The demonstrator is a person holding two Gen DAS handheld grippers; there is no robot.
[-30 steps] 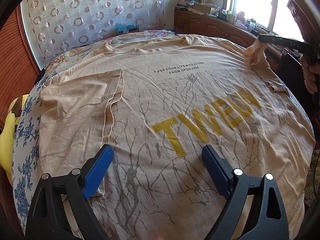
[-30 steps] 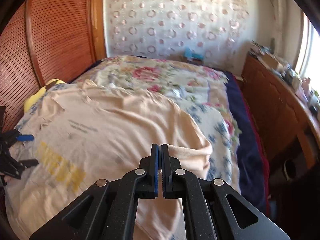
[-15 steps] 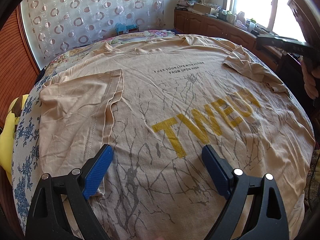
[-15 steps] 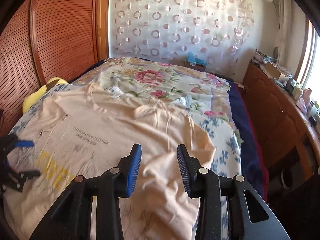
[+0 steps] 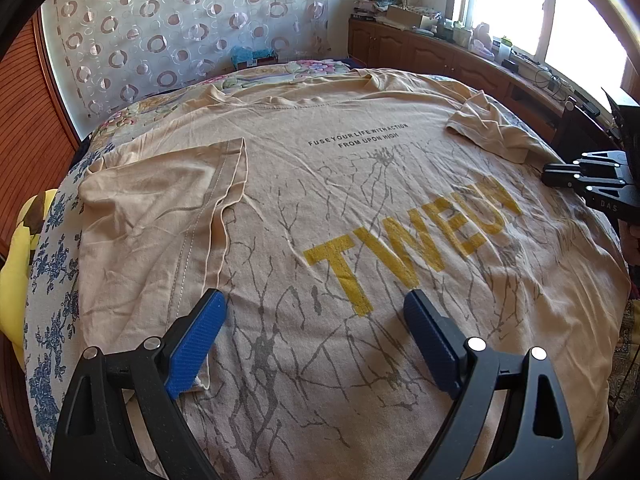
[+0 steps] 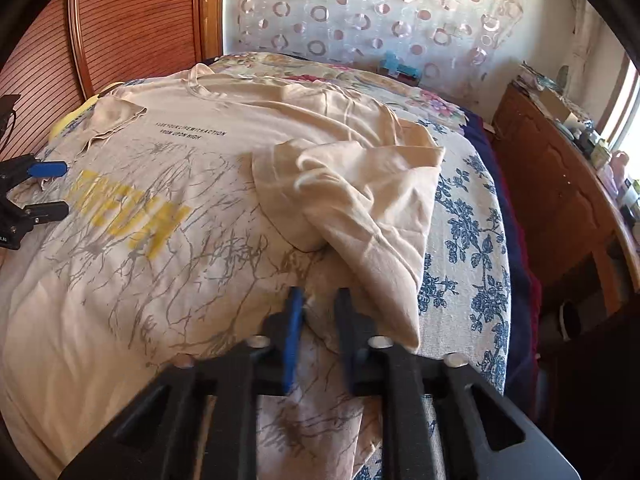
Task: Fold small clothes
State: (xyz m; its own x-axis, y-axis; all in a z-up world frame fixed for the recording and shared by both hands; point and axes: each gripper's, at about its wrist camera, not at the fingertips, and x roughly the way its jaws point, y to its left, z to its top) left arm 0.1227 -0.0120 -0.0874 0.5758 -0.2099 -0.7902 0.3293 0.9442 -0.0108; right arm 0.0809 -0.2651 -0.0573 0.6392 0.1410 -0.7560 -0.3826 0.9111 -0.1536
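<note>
A beige T-shirt [image 5: 360, 200] with yellow letters lies print-up across the bed. One sleeve [image 5: 160, 208] is folded flat inward; the other sleeve [image 5: 492, 128] lies crumpled on the body. My left gripper [image 5: 314, 300] rests open, low over the hem area, nothing between its fingers. In the right wrist view my right gripper [image 6: 318, 296] is down at the T-shirt's [image 6: 180, 272] side edge below the crumpled sleeve [image 6: 352, 184]. Its jaws are closing with a fold of that edge between them. It shows at the right edge [image 5: 550, 172] too.
The shirt covers most of a floral sheet [image 6: 460, 240] with a dark blue blanket [image 6: 508, 220] along its side. A yellow cushion [image 5: 16, 264] lies by the ribbed wooden panel [image 6: 120, 20]. A cluttered wooden cabinet [image 6: 560, 184] runs under the window.
The right gripper let go of the lifted sleeve, which dropped onto the shirt. It then sank to the shirt's side edge and its jaws narrowed. The left gripper stayed still.
</note>
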